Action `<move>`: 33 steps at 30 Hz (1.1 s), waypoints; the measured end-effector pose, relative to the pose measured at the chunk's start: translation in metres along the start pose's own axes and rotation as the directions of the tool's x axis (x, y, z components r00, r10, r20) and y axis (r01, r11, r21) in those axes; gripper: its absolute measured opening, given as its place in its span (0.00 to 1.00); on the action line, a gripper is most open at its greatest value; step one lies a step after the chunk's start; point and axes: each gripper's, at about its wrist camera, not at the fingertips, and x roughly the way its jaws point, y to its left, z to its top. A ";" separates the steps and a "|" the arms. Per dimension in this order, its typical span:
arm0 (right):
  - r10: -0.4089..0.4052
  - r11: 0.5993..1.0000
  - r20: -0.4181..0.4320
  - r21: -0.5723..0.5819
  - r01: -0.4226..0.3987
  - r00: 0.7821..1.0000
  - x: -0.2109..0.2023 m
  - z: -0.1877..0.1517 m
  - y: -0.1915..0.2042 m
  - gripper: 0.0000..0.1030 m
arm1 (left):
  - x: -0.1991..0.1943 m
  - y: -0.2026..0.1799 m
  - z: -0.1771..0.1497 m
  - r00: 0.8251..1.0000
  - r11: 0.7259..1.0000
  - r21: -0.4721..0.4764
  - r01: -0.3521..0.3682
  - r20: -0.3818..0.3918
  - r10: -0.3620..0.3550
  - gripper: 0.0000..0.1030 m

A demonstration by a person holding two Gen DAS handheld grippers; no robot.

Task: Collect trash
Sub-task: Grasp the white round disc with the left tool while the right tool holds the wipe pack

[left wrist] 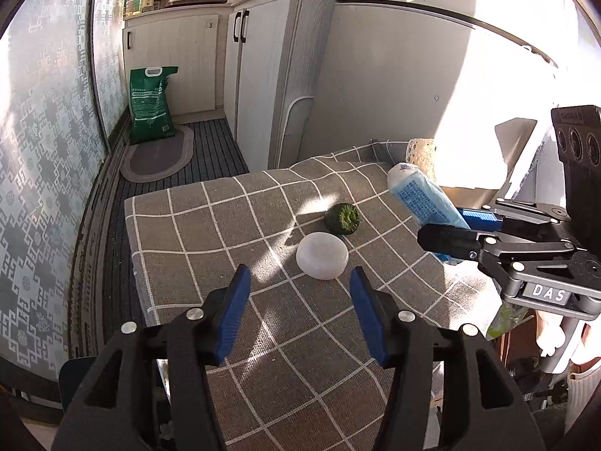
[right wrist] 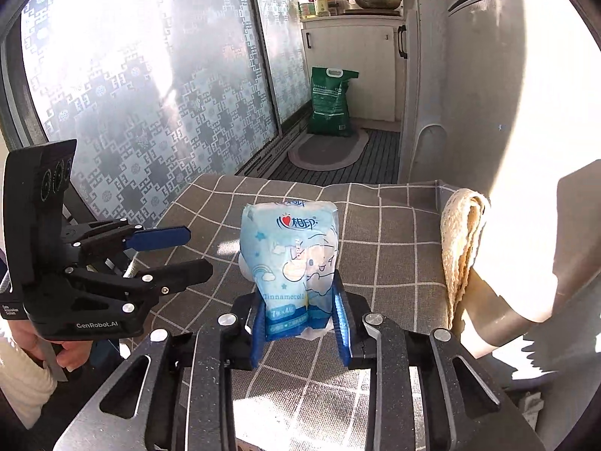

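A light-blue tissue packet (right wrist: 291, 270) is lifted clear of the checked tablecloth (right wrist: 394, 248), likely on its way to the trash. The right gripper (right wrist: 300, 323) clamps its lower end, blue pads pressing both sides. The left gripper (left wrist: 296, 312) hangs empty, jaws apart, aimed at a white round lid (left wrist: 322, 259) — beside it, a green vegetable stub (left wrist: 342, 218).
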 end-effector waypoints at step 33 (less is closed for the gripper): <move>0.006 1.000 -0.017 0.016 -0.005 1.000 -0.005 -0.011 -0.006 0.29 | 0.001 -0.011 0.010 0.999 0.999 0.013 -0.040 0.016 0.040 0.41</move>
